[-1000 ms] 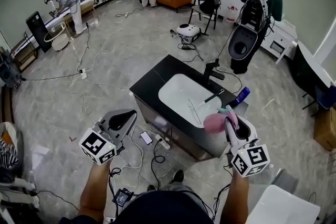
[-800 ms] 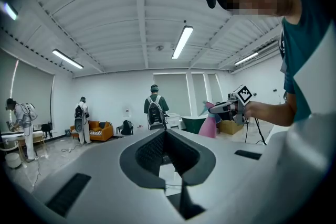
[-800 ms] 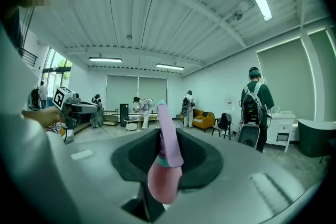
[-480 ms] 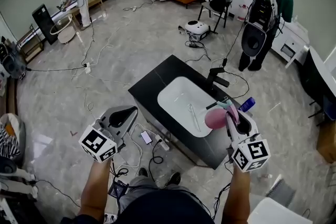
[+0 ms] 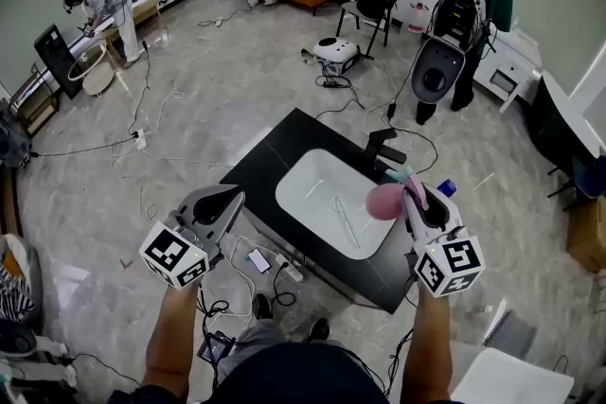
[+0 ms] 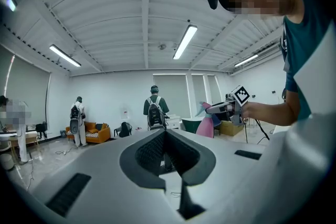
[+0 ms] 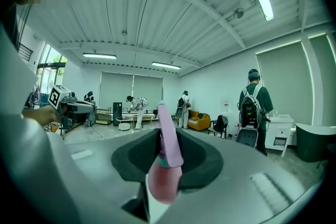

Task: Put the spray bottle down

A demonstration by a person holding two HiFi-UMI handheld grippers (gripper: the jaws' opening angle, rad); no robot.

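A pink spray bottle (image 5: 386, 201) with a teal collar hangs in my right gripper (image 5: 414, 199), whose jaws are shut on its neck. It is in the air over the right rim of the white basin (image 5: 317, 189), which is set in a black counter (image 5: 275, 156). In the right gripper view the bottle (image 7: 165, 165) fills the gap between the jaws of the right gripper (image 7: 163, 144). My left gripper (image 5: 222, 199) is held over the floor left of the counter, shut and empty. The left gripper (image 6: 167, 139) view shows the bottle (image 6: 208, 122) far off to the right.
A black faucet (image 5: 381, 147) stands at the counter's far side, a blue bottle (image 5: 447, 188) by its right corner. Cables, a power strip (image 5: 289, 268) and a phone (image 5: 258, 260) lie on the floor. A person with a backpack (image 5: 464, 5) stands beyond the counter.
Both grippers have travelled level with the person, and the pink bottle now hangs over the basin's right rim rather than the counter edge. The grip on it is unchanged.
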